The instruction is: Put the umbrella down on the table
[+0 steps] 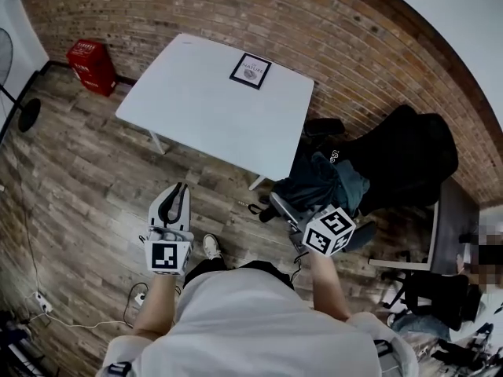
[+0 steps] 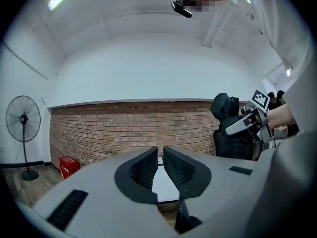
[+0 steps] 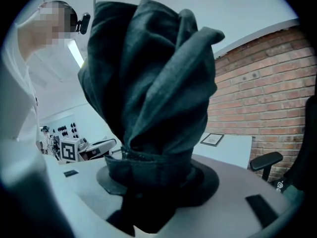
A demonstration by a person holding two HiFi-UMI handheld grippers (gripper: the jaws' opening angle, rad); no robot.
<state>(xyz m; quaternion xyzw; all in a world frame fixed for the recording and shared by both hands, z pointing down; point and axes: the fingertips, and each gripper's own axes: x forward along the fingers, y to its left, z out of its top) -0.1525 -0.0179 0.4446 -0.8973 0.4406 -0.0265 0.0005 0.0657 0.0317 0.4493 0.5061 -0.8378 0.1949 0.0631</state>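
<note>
A folded dark teal umbrella (image 3: 153, 83) stands bundled upright between the jaws of my right gripper (image 3: 153, 168), which is shut on its lower end. In the head view the umbrella (image 1: 318, 181) juts out ahead of my right gripper (image 1: 289, 208), just off the near right corner of the white table (image 1: 212, 108). A framed card (image 1: 251, 71) lies at the table's far side. My left gripper (image 1: 174, 203) hovers over the wooden floor short of the table. Its jaws (image 2: 159, 151) are shut with nothing between them.
A red box (image 1: 93, 65) stands by the brick wall at the left, and a standing fan (image 2: 22, 120) is further left. Black bags and a chair (image 1: 409, 155) crowd the floor right of the table. Cables (image 1: 47, 305) lie on the floor at my near left.
</note>
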